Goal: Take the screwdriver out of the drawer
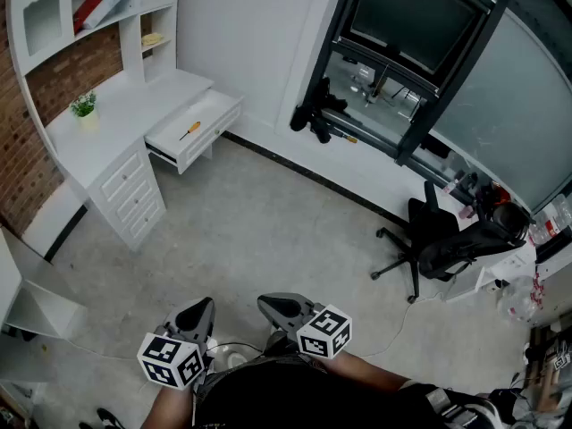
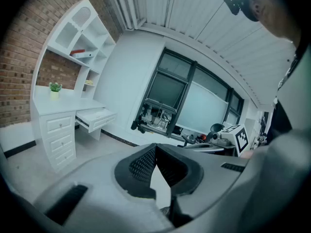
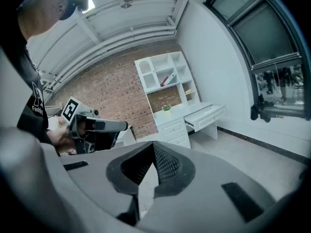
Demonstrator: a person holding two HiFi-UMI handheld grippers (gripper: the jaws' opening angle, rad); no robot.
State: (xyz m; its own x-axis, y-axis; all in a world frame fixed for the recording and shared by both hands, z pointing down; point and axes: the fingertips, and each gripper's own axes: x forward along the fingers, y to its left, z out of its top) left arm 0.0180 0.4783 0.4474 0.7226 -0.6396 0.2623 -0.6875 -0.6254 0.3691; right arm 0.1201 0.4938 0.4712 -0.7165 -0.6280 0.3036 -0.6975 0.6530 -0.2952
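Note:
Far across the room, the white desk (image 1: pixel 125 92) has its top drawer (image 1: pixel 206 114) pulled open. The screwdriver (image 1: pixel 189 130), with an orange handle, lies inside it. Both grippers are held close to the person's body at the bottom of the head view, several steps from the desk. My left gripper (image 1: pixel 204 307) and my right gripper (image 1: pixel 273 305) have their jaws together with nothing between them. The open drawer (image 2: pixel 97 117) also shows small in the left gripper view, and the drawer (image 3: pixel 206 114) shows in the right gripper view; the screwdriver cannot be made out in either.
A small potted plant (image 1: pixel 84 107) stands on the desktop under white shelves (image 1: pixel 54 12). A black office chair (image 1: pixel 433 239) stands at the right near cluttered shelving. Grey floor (image 1: pixel 268 231) lies between me and the desk. A low white shelf (image 1: pixel 27 298) is at the left.

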